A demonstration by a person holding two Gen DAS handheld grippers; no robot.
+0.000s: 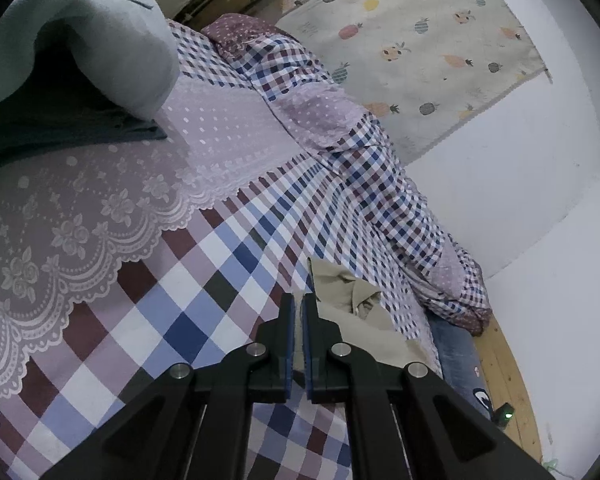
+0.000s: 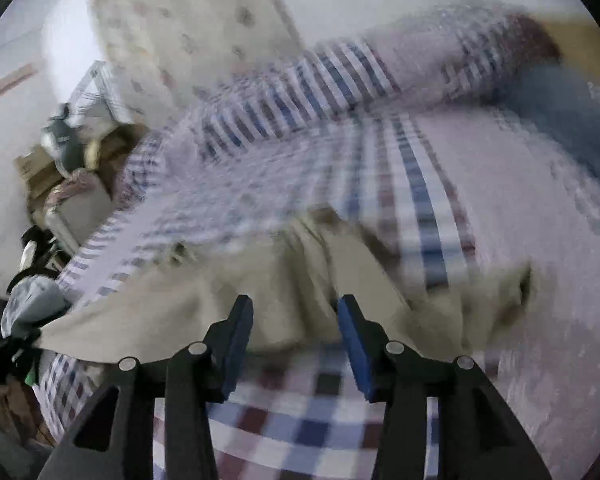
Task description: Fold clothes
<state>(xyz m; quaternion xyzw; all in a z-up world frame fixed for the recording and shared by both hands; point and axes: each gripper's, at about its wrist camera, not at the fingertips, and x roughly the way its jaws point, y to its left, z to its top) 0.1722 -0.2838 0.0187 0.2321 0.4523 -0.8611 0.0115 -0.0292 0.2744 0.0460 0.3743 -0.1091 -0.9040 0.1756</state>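
A beige garment (image 1: 356, 312) lies crumpled on the checked bedsheet (image 1: 188, 312) near the bed's right edge. My left gripper (image 1: 297, 300) is shut on the beige garment, and a strip of the cloth shows between its blue pads. The right wrist view is motion-blurred. There the same beige garment (image 2: 180, 312) spreads across the sheet just beyond my right gripper (image 2: 296, 308). That gripper stands open over the cloth's near edge, with nothing pinched between its fingers.
A grey-green garment (image 1: 100, 40) and a dark blue cloth (image 1: 60, 132) are heaped at the far left on a lace cover (image 1: 80, 208). A rolled checked quilt (image 1: 340, 120) runs along the wall side. Jeans (image 1: 456, 352) hang by the wooden bed edge (image 1: 504, 380). Boxes and clutter (image 2: 60, 148) stand beyond the bed.
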